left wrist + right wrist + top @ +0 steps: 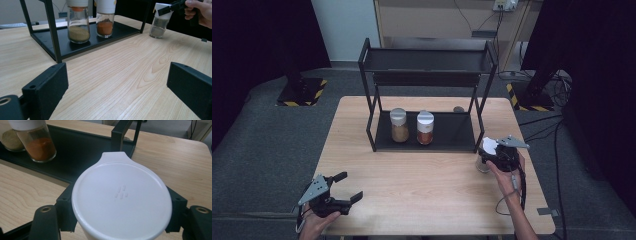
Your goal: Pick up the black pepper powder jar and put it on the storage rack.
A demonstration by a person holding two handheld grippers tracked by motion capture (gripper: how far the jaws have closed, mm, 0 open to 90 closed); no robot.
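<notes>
One white-lidded spice jar [121, 202] clamped between right gripper [497, 150] jaws; left gripper [343, 190] jaws apart, well clear.

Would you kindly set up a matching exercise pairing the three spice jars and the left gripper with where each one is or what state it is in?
Things:
1. jar of tan powder
2. jar of orange-red powder
3. jar of grey powder
4. left gripper

Places or states:
A. on the table right of the rack, between the right gripper's jaws
B. open, holding nothing, over the table's near left part
C. on the rack's bottom shelf, the left of the two there
D. on the bottom shelf, the right of the two

Pairs: 1-C, 2-D, 3-A, 4-B
</notes>
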